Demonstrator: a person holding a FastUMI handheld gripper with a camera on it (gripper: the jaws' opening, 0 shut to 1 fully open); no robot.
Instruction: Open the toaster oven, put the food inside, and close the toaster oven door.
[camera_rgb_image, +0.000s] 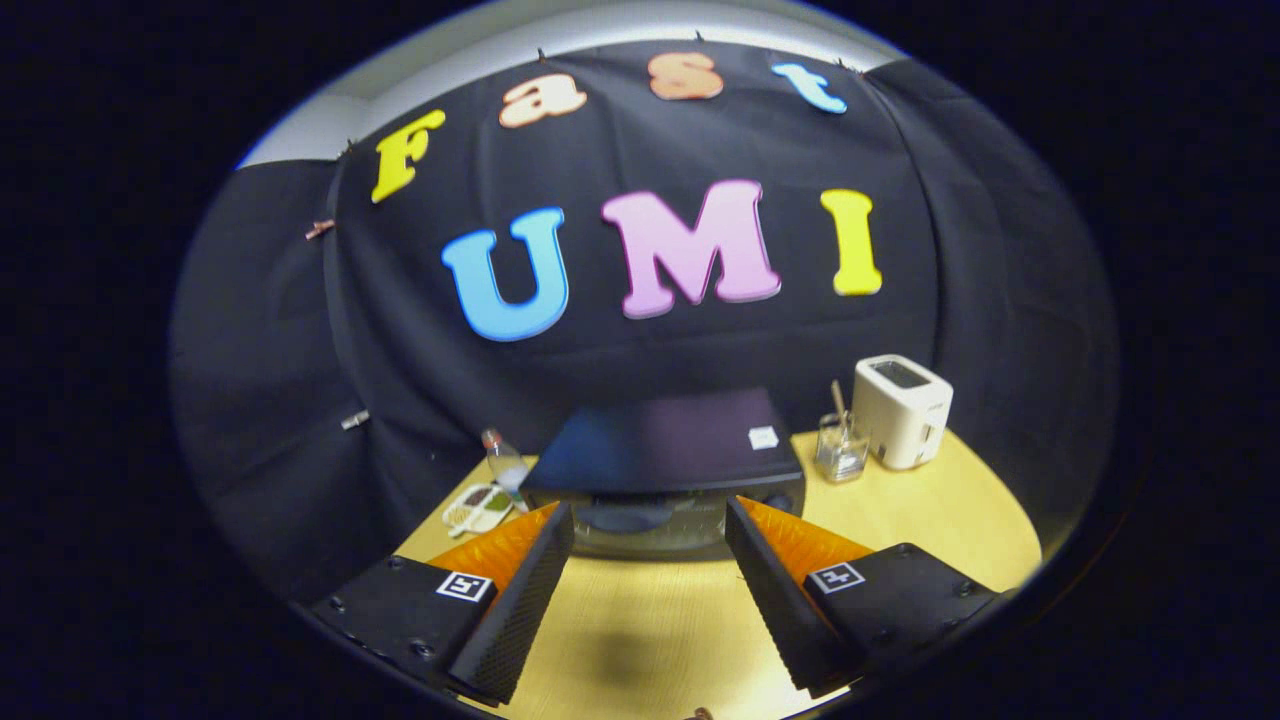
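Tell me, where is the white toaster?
In the gripper view, the white toaster stands on the table's far right, beside a glass cup, right of the toaster oven.

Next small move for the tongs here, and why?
Probably ease forward and down toward the front of the black toaster oven. The tongs are open and hold nothing, the oven sits just ahead between the fingers on the round wooden table, and its door looks closed, so the door comes first.

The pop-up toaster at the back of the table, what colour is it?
The pop-up toaster is white or cream, seen clearest in the gripper view, beyond the open gripper.
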